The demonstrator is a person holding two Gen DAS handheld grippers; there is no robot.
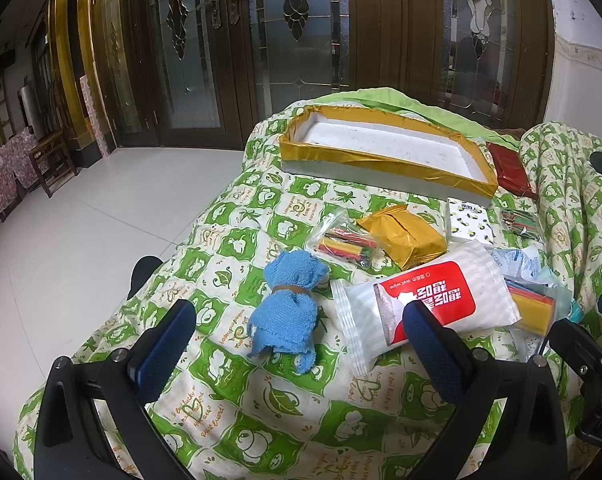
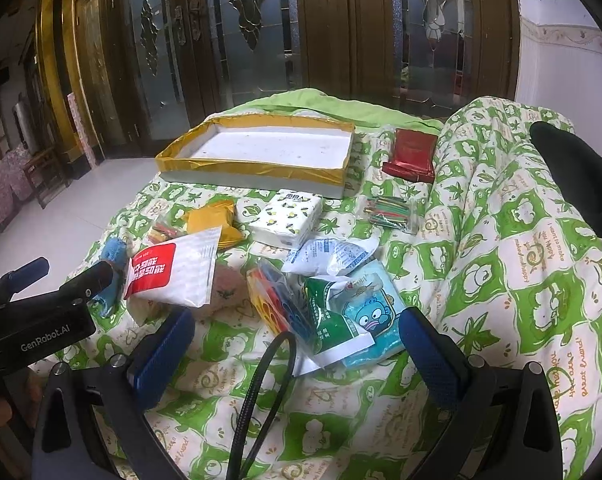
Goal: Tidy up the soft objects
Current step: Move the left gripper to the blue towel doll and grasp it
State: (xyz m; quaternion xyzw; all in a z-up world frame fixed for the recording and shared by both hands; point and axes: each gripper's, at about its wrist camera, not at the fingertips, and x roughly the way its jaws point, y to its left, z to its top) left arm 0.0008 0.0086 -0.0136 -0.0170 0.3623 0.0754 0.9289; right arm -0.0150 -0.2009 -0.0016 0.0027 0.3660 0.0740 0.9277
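A blue tied cloth [image 1: 287,304] lies on the green-patterned quilt [image 1: 221,396], between the fingers of my open, empty left gripper [image 1: 297,316]. A white and red wet-wipe pack [image 1: 429,300] lies beside it, under the right fingertip [image 1: 415,312]. A white foam tray with gold tape [image 1: 381,152] stands at the far edge. My right gripper [image 2: 297,324] is open and empty above a blue cartoon pouch [image 2: 375,316] and a green and white packet [image 2: 329,320]. The wet-wipe pack [image 2: 173,268], a tissue pack [image 2: 287,220] and the tray [image 2: 261,152] lie ahead.
A gold packet [image 1: 405,236], bags of coloured sticks [image 1: 345,244] [image 2: 389,208], a red packet [image 2: 411,154] and a white sachet [image 2: 329,256] lie on the quilt. The quilt rises in a fold at the right [image 2: 521,240]. A black cable [image 2: 261,392] hangs near. Tiled floor lies to the left [image 1: 81,220].
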